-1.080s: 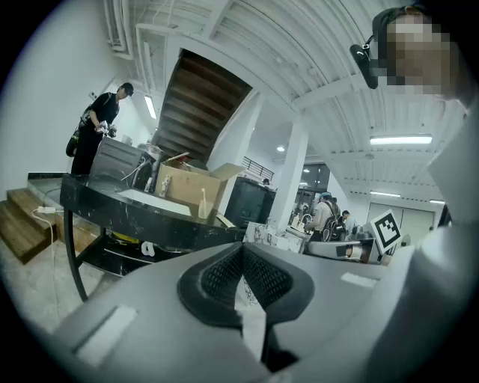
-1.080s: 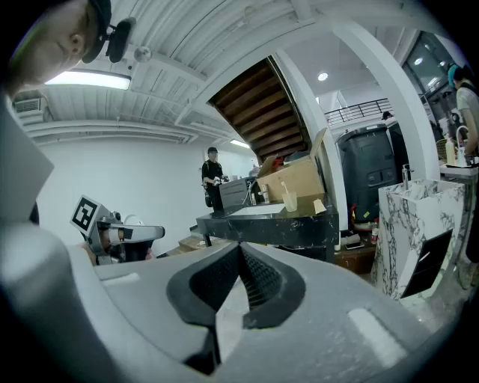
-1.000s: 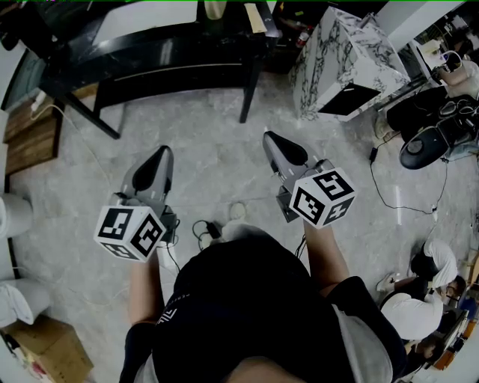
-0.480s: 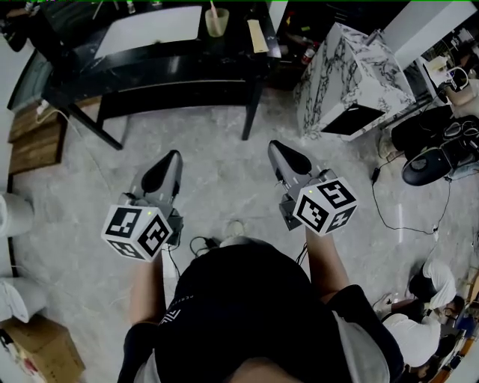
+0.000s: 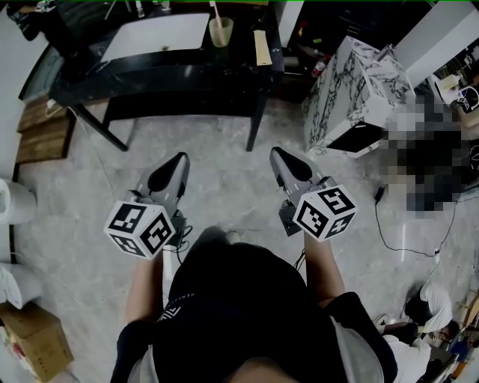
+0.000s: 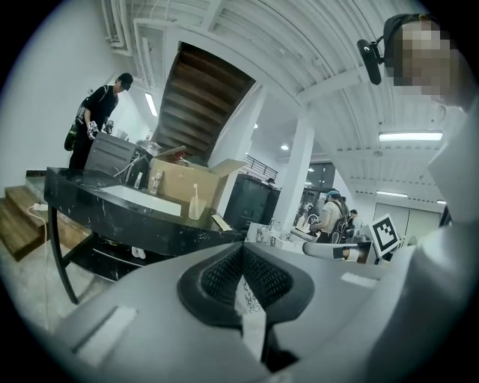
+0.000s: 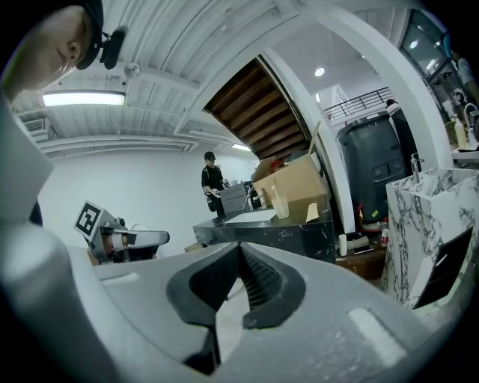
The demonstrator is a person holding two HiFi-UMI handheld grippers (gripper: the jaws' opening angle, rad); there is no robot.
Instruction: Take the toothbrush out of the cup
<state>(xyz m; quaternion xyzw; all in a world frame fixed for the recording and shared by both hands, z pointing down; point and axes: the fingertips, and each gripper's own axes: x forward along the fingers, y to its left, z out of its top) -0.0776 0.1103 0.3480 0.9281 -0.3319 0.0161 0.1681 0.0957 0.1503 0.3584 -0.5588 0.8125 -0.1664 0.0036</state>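
Note:
A pale cup (image 5: pixel 221 31) with a toothbrush (image 5: pixel 215 10) standing in it sits on the black table (image 5: pixel 172 63) at the top of the head view. It is far ahead of both grippers. My left gripper (image 5: pixel 173 169) and right gripper (image 5: pixel 281 158) are held over the marble floor, both shut with nothing between the jaws. The cup (image 6: pixel 194 206) shows small on the table edge beyond the left gripper (image 6: pixel 241 250). In the right gripper view the cup (image 7: pixel 281 204) stands on the same table above the right gripper (image 7: pixel 239 251).
A white sheet (image 5: pixel 157 34) and a wooden strip (image 5: pixel 261 46) lie on the table beside the cup. A marble-patterned cabinet (image 5: pixel 352 82) stands to the right, wooden steps (image 5: pixel 45 135) to the left, a cardboard box (image 5: pixel 34 336) at the lower left. A person (image 6: pixel 93 120) stands behind the table.
The table and cup have come further into the head view from the top edge. Both grippers stay shut and hold about the same pose, the left one slightly further forward.

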